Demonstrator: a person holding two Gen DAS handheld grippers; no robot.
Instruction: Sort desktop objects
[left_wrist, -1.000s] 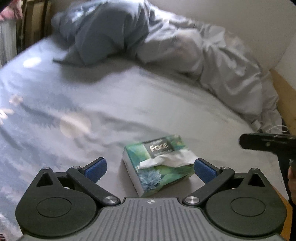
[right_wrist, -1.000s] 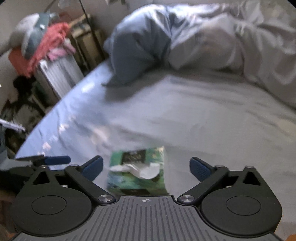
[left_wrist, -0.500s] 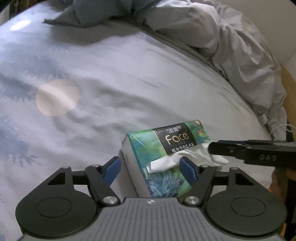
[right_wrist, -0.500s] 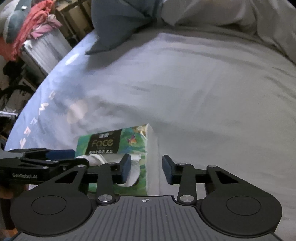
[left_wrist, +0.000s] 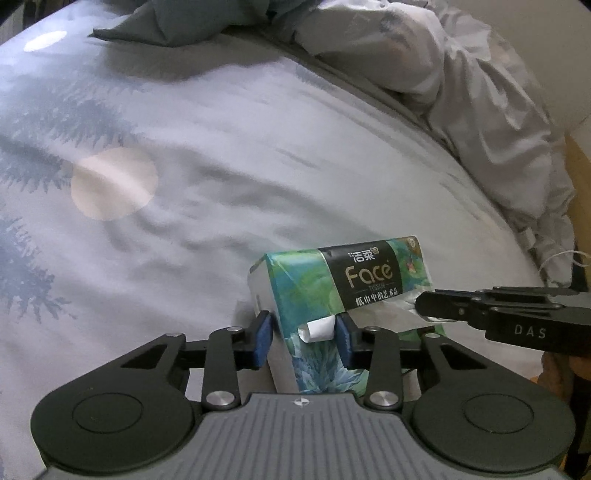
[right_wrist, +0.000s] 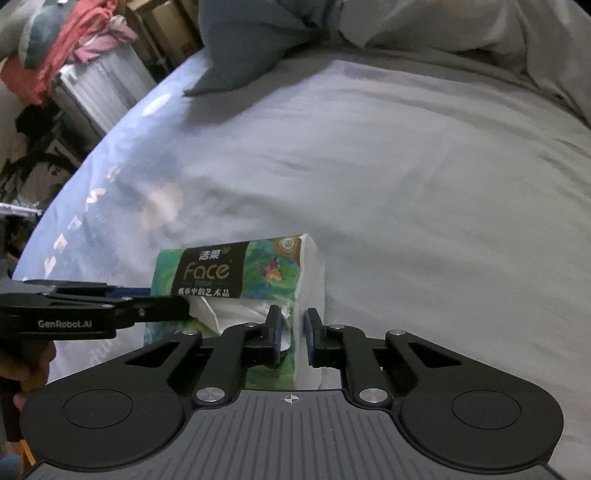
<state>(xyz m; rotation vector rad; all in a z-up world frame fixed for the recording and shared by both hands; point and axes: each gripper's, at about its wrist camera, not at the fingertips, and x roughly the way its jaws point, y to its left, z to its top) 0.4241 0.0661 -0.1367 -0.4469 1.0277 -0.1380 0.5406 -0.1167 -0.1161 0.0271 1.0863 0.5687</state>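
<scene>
A green "Face" tissue pack (left_wrist: 340, 280) lies on the bed sheet (left_wrist: 221, 147), with white tissue sticking out of its top. My left gripper (left_wrist: 301, 336) is shut on the pack's left corner. My right gripper (right_wrist: 290, 334) is shut on the pack's right corner, the pack showing in its view too (right_wrist: 236, 269). Each gripper shows in the other's view: the right one reaches in from the right (left_wrist: 498, 314), the left one from the left (right_wrist: 92, 310). I cannot tell whether the pack is lifted off the sheet.
A crumpled grey-white duvet (left_wrist: 480, 92) is piled at the back right and a blue-grey pillow (right_wrist: 251, 40) at the back. A radiator with red and pink clothes (right_wrist: 74, 55) stands left of the bed. A wooden edge (left_wrist: 580, 177) runs along the right side.
Both grippers came down and in toward the tissue pack and closed from wide open onto its two corners.
</scene>
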